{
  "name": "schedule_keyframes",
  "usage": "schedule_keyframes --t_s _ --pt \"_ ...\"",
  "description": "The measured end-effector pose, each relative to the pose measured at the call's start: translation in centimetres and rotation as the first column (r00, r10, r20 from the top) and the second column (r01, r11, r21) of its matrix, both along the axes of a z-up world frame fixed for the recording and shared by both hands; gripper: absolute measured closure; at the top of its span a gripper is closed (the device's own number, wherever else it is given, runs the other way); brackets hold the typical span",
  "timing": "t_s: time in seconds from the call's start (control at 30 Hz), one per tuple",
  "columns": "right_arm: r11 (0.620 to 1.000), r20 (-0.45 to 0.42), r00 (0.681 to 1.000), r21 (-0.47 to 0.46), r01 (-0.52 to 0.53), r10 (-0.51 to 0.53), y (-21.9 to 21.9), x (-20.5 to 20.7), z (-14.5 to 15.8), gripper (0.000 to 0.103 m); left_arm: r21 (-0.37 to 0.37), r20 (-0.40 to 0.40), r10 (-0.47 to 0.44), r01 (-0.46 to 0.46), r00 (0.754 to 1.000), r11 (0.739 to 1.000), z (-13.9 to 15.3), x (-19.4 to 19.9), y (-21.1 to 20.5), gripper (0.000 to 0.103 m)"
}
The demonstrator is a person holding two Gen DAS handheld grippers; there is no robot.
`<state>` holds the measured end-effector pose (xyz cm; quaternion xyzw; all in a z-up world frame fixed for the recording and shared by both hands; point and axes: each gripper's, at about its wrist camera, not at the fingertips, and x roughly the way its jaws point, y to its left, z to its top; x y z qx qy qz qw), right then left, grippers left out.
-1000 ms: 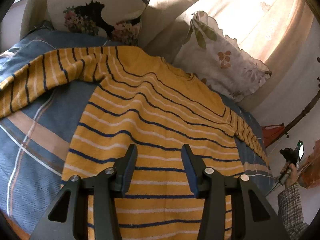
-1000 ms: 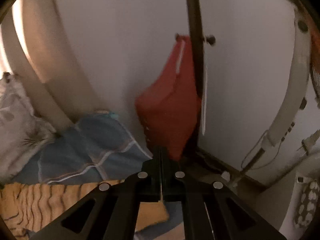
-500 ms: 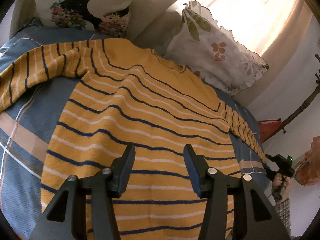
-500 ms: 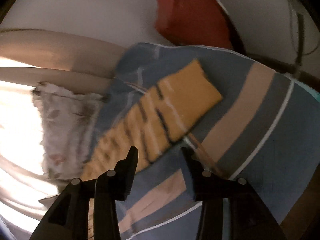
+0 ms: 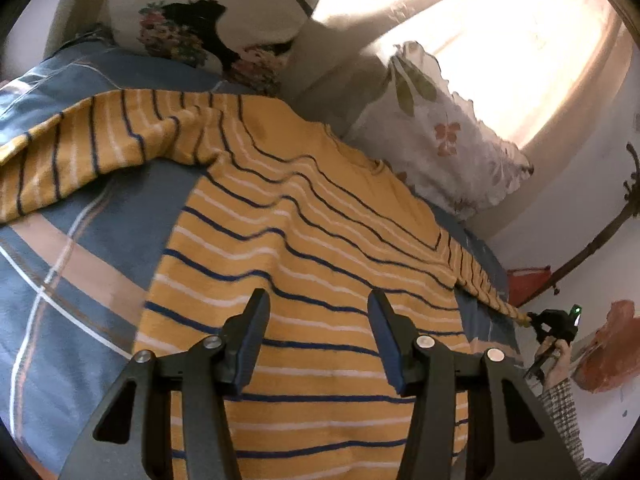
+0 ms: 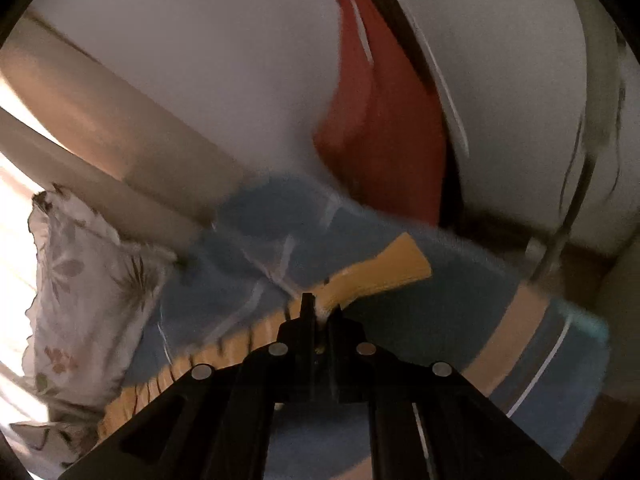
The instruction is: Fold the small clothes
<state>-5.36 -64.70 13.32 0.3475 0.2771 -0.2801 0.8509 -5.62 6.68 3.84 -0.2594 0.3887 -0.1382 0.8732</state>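
Note:
A yellow sweater [image 5: 304, 248] with navy and white stripes lies spread flat on the bed, its left sleeve [image 5: 72, 152] stretched to the left. My left gripper [image 5: 318, 334] is open and empty, hovering over the sweater's lower body. My right gripper [image 6: 322, 312] is shut on the right sleeve's cuff [image 6: 384, 272]. It also shows in the left wrist view [image 5: 554, 322] at the far right, pulling the right sleeve [image 5: 476, 276] out taut.
A blue plaid bedsheet [image 5: 80, 256] covers the bed. A white floral pillow [image 5: 440, 140] and another floral cushion [image 5: 188, 32] lie at the head. A red bag [image 6: 380, 120] hangs by the wall past the bed's edge.
My right gripper was open over the sleeve cuff half a second ago; it has closed on the cuff and lifted it. My left gripper shifted slightly over the sweater, still open.

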Motion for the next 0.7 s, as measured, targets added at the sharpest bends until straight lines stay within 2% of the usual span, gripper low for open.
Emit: schedule_keyframes --t_s 0.07,0.13,0.23,0.27,0.37,0.4,0.5,0.57,0.63,0.7 --pt "0.996 -0.002 0.999 -0.076 -0.049 0.049 3.0 2.3 2.7 0.097 -0.014 0.008 0.011 -0.011 1.000 1.000 0.0 -0.3 1.0 0.052" --pt "0.983 0.000 0.990 -0.119 -0.140 0.141 6.7 4.8 4.4 0.097 -0.019 0.011 0.021 -0.021 1.000 1.000 -0.1 -0.6 1.9 0.052" --pt "0.926 0.005 0.936 -0.142 -0.349 0.353 14.9 9.2 5.8 0.097 -0.017 0.016 0.039 -0.038 0.999 0.999 -0.1 -1.4 3.2 0.052" --pt "0.885 0.001 0.895 -0.144 -0.442 0.447 19.0 11.2 5.9 0.098 -0.014 0.018 0.045 -0.045 0.999 0.999 -0.1 -1.7 3.7 0.052" --pt "0.769 -0.026 0.780 -0.147 -0.622 0.625 28.2 15.3 5.0 0.098 -0.011 0.020 0.086 -0.086 0.996 0.996 -0.1 -2.8 5.4 0.052" --pt "0.715 -0.041 0.726 -0.146 -0.684 0.686 32.0 16.8 4.4 0.098 -0.011 0.018 0.100 -0.100 0.995 0.995 -0.2 -3.1 6.0 0.052" --pt "0.581 -0.082 0.592 -0.129 -0.804 0.802 40.3 19.5 1.9 0.098 -0.003 0.014 0.156 -0.156 0.988 0.988 -0.3 -4.4 7.8 0.051" --pt "0.505 -0.122 0.516 -0.112 -0.856 0.848 44.8 20.6 -0.2 0.098 -0.003 0.005 0.196 -0.196 0.981 0.981 -0.6 -5.2 9.0 0.050" --pt "0.452 -0.155 0.464 -0.104 -0.886 0.872 47.9 21.0 -2.1 0.098 -0.004 -0.002 0.224 -0.224 0.974 0.974 -0.9 -5.7 10.0 0.049" --pt "0.423 -0.178 0.435 -0.104 -0.900 0.883 50.2 21.6 -3.7 0.098 0.001 -0.010 0.252 -0.252 0.968 0.968 -1.3 -6.2 10.9 0.049"
